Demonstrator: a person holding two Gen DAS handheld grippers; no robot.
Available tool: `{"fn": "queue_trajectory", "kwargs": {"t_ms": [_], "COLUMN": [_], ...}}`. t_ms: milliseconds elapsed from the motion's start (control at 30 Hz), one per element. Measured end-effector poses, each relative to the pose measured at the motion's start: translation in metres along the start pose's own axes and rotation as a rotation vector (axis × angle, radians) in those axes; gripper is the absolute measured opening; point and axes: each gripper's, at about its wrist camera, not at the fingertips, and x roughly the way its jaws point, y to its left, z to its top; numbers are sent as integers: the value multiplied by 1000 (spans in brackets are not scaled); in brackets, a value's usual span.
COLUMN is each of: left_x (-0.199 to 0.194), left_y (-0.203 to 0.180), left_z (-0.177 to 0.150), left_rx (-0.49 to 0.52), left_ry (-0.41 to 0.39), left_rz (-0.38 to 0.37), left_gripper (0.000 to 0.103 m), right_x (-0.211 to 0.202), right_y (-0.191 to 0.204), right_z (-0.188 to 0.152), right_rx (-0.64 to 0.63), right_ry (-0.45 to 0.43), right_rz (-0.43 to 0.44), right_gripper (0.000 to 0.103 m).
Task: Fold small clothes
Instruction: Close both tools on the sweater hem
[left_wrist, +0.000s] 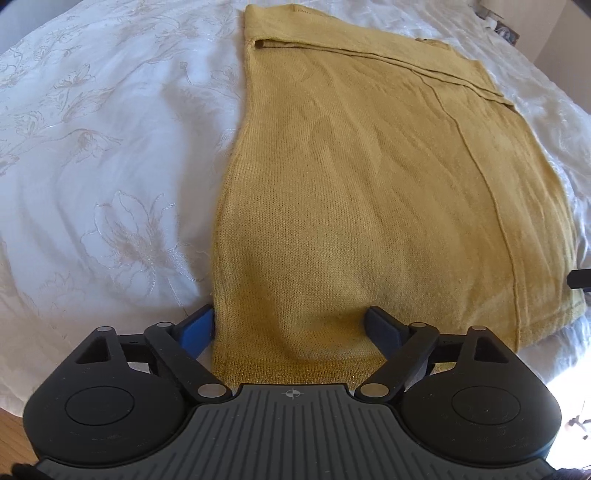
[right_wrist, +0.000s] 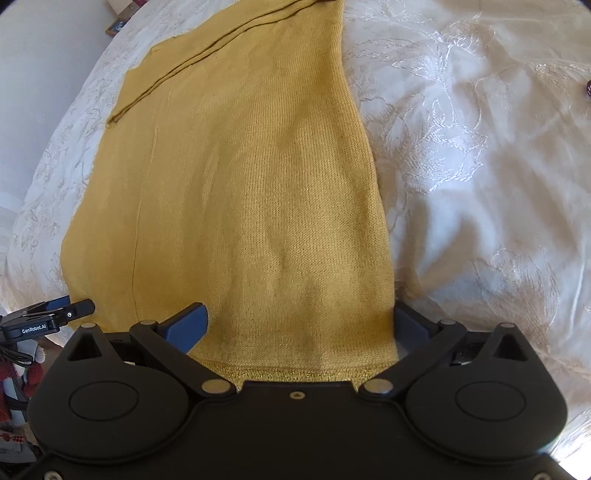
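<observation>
A white bedspread (left_wrist: 92, 155) with pale embroidered flowers covers the bed, rumpled in soft ridges. At seven o'clock in the left wrist view a strip of wooden floor (left_wrist: 14, 424) shows past its edge. At eleven o'clock in the right wrist view a pale wall (right_wrist: 48, 55) rises behind the bed.

One mustard-yellow knitted garment (left_wrist: 369, 184) lies flat on the bedspread. Folded layers show as parallel edges along its far end. Its long axis runs from six o'clock, at its ribbed hem, away towards twelve o'clock in both views.

There are two grippers. The left gripper (left_wrist: 291, 321), black with blue pads, sits over the near left corner of the garment. Its jaws are spread wide. The left pad is just beside the cloth's left edge and the right pad is on the fabric, so nothing is pinched.

The right gripper (right_wrist: 299, 317) sits over the near right corner, jaws likewise spread apart. Its left pad is on the knit and its right pad is just past the right edge, on the bedspread, so it grips nothing. In this view the left gripper's tip appears at nine o'clock.
</observation>
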Motion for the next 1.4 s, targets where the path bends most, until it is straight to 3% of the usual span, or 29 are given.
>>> {"fn": "queue_trajectory", "kwargs": {"t_ms": [67,200,400,500,533,567,633,900,1167,1233,1267,1400], "left_x": [-3,-9,-13,-13,-14,-15,-20,-49,-74,-75,-75,-69], "left_y": [4,8,10,11,11,13,15,27,29,29,29,35], "left_z": [0,1,2,4,6,7,10,28,79,97,106,139], "left_rx": [-13,-18,-11,-13,-21,-31,-50,-141,-188,-191,-195,-217], "left_ry": [-5,-12,-14,-5,-2,-4,-10,-79,-199,-229,-242,-285], "left_rz": [-12,-21,-17,-28,-47,-63,-81,-154,-203,-211,-216,-235], "left_gripper": [73,63,51,29,20,13,9,8,8,7,0,0], "right_x": [0,-2,-11,-16,-17,-18,-23,-46,-66,-68,-68,-69], "right_y": [0,6,7,3,2,2,6,25,41,44,46,50], "right_z": [0,0,-5,-7,-8,-8,-9,8,47,63,72,103], "right_rx": [5,-15,-10,18,28,34,34,33,41,44,47,52], "right_ry": [5,8,-6,-3,0,-2,-21,-96,-212,-246,-262,-312], "right_rz": [0,-24,-7,33,48,55,61,148,199,205,209,215], "right_gripper": [103,99,62,37,23,20,19,18,16,16,16,16]}}
